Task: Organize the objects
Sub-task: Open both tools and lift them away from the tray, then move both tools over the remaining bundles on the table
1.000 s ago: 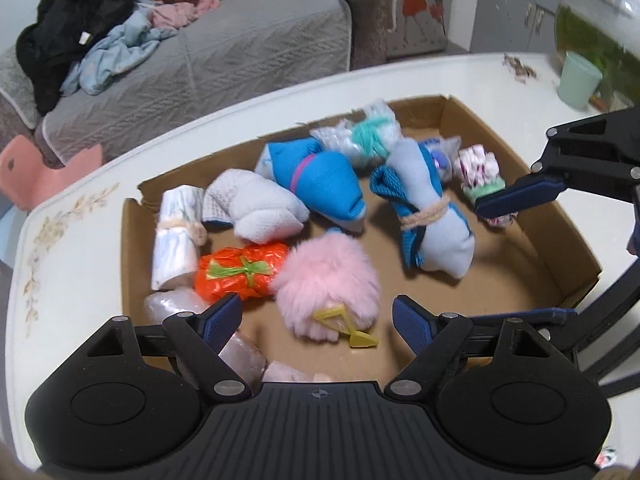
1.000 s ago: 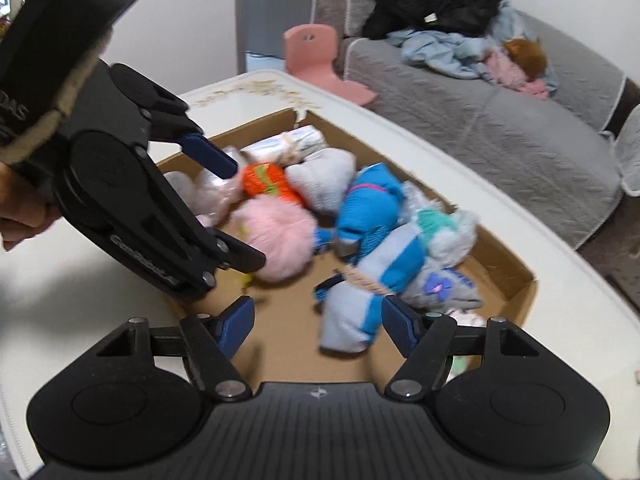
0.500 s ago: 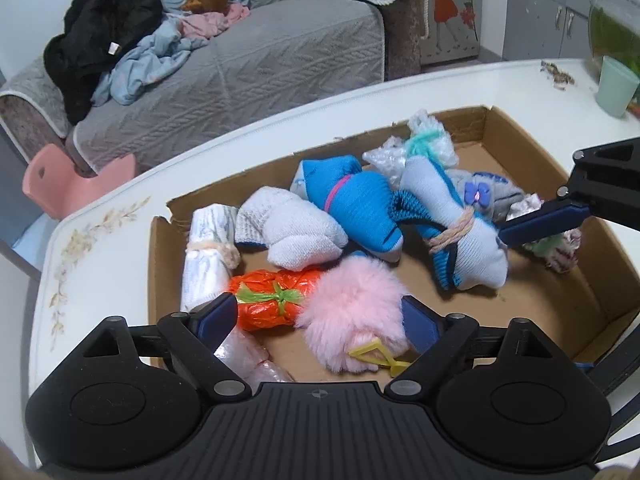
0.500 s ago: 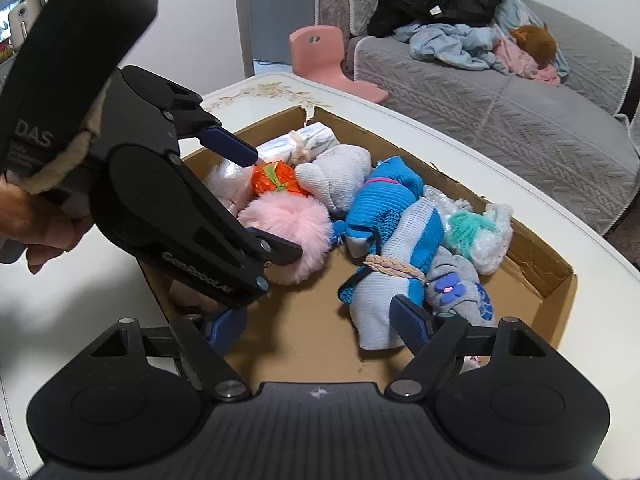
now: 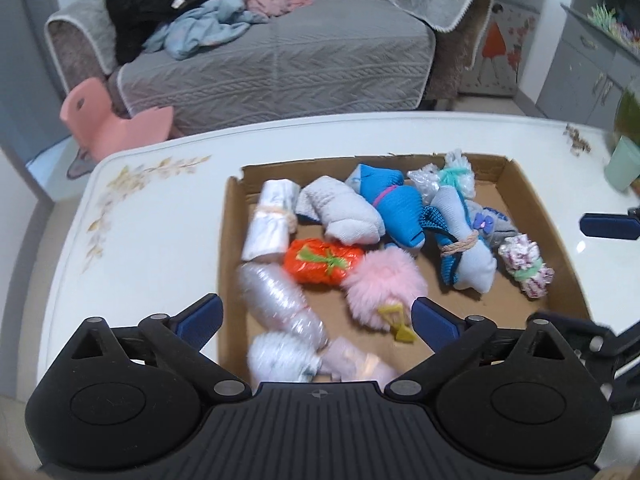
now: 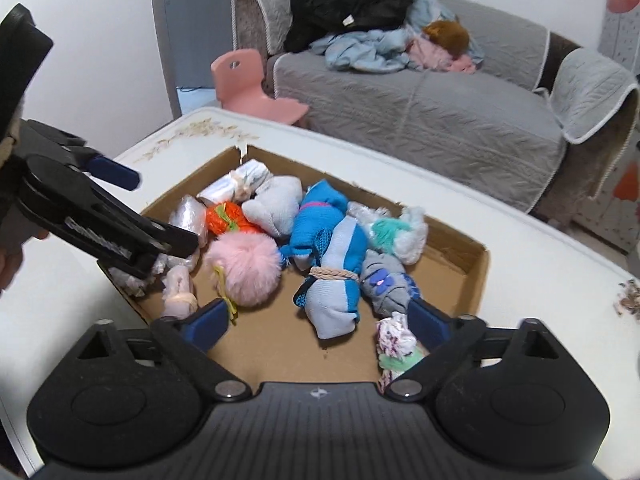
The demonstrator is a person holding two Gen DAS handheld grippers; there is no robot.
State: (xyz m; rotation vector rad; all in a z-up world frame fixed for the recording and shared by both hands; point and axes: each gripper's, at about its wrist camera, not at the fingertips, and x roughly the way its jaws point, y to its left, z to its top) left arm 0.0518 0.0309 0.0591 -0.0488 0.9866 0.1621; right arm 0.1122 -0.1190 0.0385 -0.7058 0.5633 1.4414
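Shallow cardboard box (image 5: 230, 240), open-topped, on a white table (image 5: 152, 216) with a floral print at one corner. Contents, packed toward the far and left walls: white roll (image 5: 270, 220) bound with a rubber band; grey-white sock bundle (image 5: 340, 212); blue sock bundle (image 5: 396, 208); orange bag bundle (image 5: 320, 260) tied in green; pink pompom (image 5: 384, 284) with a yellow clip; clear plastic bundles (image 5: 276, 300) along the near-left wall; light-blue sock bundle (image 5: 464, 252) tied with a band; grey sock with a purple bow (image 6: 384, 284); floral cloth bundle (image 5: 526, 266) near the right wall; white-and-teal bundle (image 5: 452, 176) at the far wall. Left gripper (image 5: 316, 318): jaws have just been opening, now wide, nothing between the pads, poised above the box's near-left corner. Right gripper (image 6: 314, 318): jaws likewise just opening, now wide, empty, above the near wall, the floral bundle just inside its right finger. Surroundings: grey sofa (image 5: 280, 52) heaped with clothes, pink child's chair (image 5: 104, 124), pale green cup (image 5: 622, 168) at the table's right edge.
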